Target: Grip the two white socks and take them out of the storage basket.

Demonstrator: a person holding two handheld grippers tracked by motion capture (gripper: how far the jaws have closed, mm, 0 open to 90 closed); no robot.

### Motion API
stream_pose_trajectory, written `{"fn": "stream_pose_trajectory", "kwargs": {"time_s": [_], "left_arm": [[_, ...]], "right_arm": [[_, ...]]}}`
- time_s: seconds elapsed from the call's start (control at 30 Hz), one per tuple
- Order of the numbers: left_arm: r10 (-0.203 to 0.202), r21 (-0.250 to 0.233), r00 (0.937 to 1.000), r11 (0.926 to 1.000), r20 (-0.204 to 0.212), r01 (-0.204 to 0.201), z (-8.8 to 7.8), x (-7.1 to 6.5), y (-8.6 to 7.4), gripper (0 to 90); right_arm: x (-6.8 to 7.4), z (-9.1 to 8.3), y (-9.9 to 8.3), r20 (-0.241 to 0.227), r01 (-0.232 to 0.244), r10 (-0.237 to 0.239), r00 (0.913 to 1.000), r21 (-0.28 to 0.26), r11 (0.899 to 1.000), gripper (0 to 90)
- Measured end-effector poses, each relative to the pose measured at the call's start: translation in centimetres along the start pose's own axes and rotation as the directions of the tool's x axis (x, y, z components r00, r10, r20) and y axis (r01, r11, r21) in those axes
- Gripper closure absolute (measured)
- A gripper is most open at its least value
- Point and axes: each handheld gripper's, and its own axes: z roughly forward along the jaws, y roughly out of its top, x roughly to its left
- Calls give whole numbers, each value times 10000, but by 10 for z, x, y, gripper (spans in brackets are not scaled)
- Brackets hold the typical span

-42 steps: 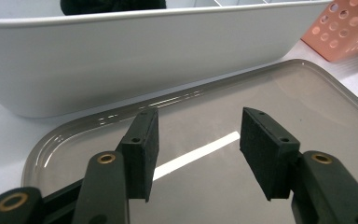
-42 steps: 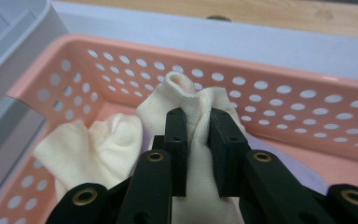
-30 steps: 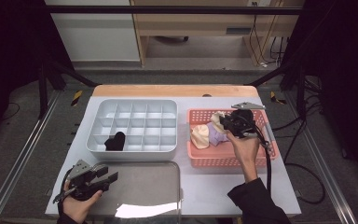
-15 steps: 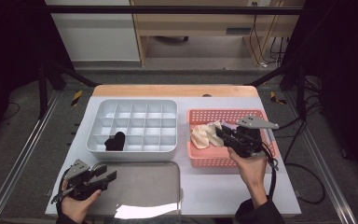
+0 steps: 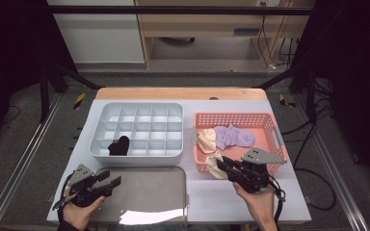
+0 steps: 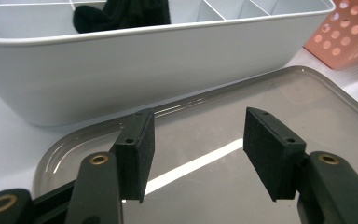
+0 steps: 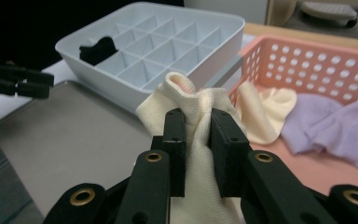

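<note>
While the left gripper [image 6: 198, 161] has just been opening, empty, right gripper [image 7: 196, 140] jaws pinch a soft, crumpled cream sock [image 7: 200, 105].

Flat steel tray [image 5: 144, 192] lies open between both grippers, nothing on it. Compartment box [image 5: 137, 156] walls off its far edge. Pink basket [image 5: 270, 125] rim blocks right side; narrow table [image 5: 207, 202] strip free beside tray.
</note>
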Motion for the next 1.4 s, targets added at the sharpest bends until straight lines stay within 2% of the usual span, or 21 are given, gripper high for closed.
{"fn": "stream_pose_trajectory", "kwargs": {"time_s": [0.1, 0.13, 0.17, 0.37, 0.43, 0.53, 0.67, 0.8, 0.97, 1.03, 1.23, 1.4], "left_arm": [[-40, -5, 9996, 10000, -262, 40, -1, 0, 0, 424], [-17, -59, 9995, 10000, -328, 15, -2, 0, 0, 422], [0, -303, 9992, 9995, -394, -12, -3, -1, 0, 422], [-118, -312, 9996, 9995, -273, 110, -3, -1, -1, 412], [-219, -262, 9996, 9994, -200, 214, -3, 0, -1, 409], [-165, -205, 9995, 9997, -282, 160, -3, 0, -1, 404], [-77, -89, 9998, 9999, -197, 75, -2, -1, -2, 404], [52, -164, 10000, 9999, -52, -53, -2, -3, -2, 397], [-44, -149, 9999, 9999, -118, 42, -3, -1, -1, 387], [-59, -116, 9999, 9999, -104, 58, -3, -1, -2, 386], [-54, -56, 9999, 10000, -98, 53, -2, -1, -2, 382], [-62, -70, 10000, 10000, -68, 61, -3, -1, -2, 382]], "right_arm": [[1, 2, -6, -22, 7, -7, 10000, 129, 9999, 773], [2, 4, -14, -85, -92, 94, 9999, 244, 9997, 771], [2, 5, -18, -72, -104, 106, 9999, 320, 9994, 770], [1, 14, -39, -1, -330, 331, 9995, 817, 9961, 769], [0, 21, -50, -23, -402, 408, 9992, 1220, 9917, 768], [-1, 28, -57, 133, -421, 406, 9991, 1525, 9874, 768], [-2, 34, -65, 245, -452, 415, 9988, 1805, 9825, 767], [-1, 46, -75, 331, -341, 269, 9991, 2414, 9698, 754], [0, 54, -80, 596, -154, -3, 9982, 2632, 9646, 664], [0, 54, -80, 570, -238, 90, 9983, 2656, 9638, 627], [2, 48, -74, 785, -239, 91, 9969, 1895, 9816, 473], [6, 43, -66, 794, -174, 58, 9968, 1462, 9891, 436]]}}
